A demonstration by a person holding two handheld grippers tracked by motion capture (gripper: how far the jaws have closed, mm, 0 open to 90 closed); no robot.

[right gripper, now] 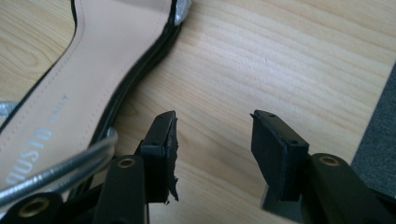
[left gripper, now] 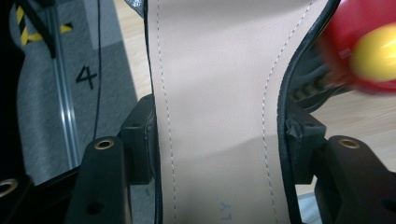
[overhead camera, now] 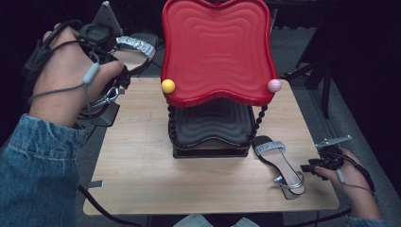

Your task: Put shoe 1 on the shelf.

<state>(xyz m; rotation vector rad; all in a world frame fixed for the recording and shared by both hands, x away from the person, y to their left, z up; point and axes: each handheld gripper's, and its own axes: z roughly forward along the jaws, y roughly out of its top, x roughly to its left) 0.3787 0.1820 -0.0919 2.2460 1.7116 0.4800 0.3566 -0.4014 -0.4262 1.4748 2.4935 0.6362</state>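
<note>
A two-shelf rack stands mid-table, with a red wavy top shelf [overhead camera: 217, 47] over a black lower shelf [overhead camera: 213, 123]. A yellow ball [overhead camera: 168, 86] and a pink ball [overhead camera: 274, 85] cap its front posts. My left gripper [overhead camera: 123, 72] is raised by the table's far left corner and shut on a black sandal [overhead camera: 136, 51] with a silver strap. In the left gripper view the pads [left gripper: 140, 140] press both edges of its beige insole [left gripper: 219, 93], beside the yellow ball [left gripper: 376, 51]. A second sandal [overhead camera: 280, 160] lies flat at the front right. My right gripper [overhead camera: 313, 168] is open just right of its heel; in its own view the right gripper [right gripper: 212, 140] has only bare wood between the jaws, with the sandal [right gripper: 93, 70] to the left.
The wooden table [overhead camera: 142, 156] has bare room left of the rack. Grey floor with a painted 4 [left gripper: 86, 77] and a metal rail [left gripper: 65, 107] lies beyond its left edge. Dark stand legs [overhead camera: 317, 71] are at the back right. A black cable [overhead camera: 94, 201] hangs off the front left corner.
</note>
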